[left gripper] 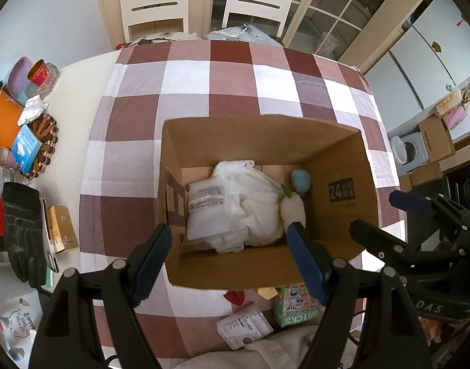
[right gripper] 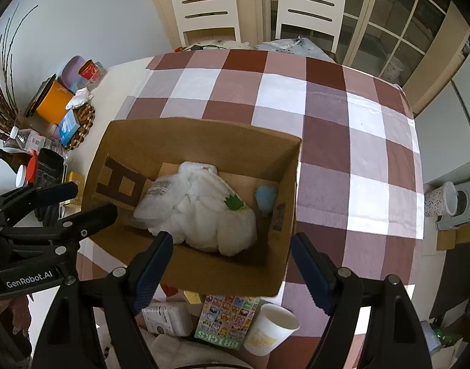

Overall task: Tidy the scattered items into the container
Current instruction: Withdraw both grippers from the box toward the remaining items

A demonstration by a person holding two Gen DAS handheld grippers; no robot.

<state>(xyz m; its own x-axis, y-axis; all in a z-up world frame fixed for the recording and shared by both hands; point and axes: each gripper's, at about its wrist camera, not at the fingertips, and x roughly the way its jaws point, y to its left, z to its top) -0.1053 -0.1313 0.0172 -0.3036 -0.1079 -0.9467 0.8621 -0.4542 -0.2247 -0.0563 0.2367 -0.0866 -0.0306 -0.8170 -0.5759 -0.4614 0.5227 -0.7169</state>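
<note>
We see the bench (right gripper: 352, 129) under a chequered red, grey and white cloth, and on it an open cardboard box (right gripper: 201, 141) that serves as the container. Inside the box lies a white fluffy bundle (right gripper: 204, 212) with a labelled plastic packet (left gripper: 209, 212) against it, and a small blue soft item (right gripper: 265, 198) sits in the far corner by the box wall. Outside the box, just beside its near wall, lie a colourful bricks box (right gripper: 225, 319), a white labelled pouch (right gripper: 165, 318), a paper cup (right gripper: 273, 329) tipped on its side and a small red item (left gripper: 235, 296). Our left gripper (left gripper: 232, 264) hangs over the near edge of the box, pointing steeply down, its jaws apart with nothing clamped between them. Our right gripper (right gripper: 232, 270) hovers at the near wall too, jaws apart and empty, above the scattered things
</note>
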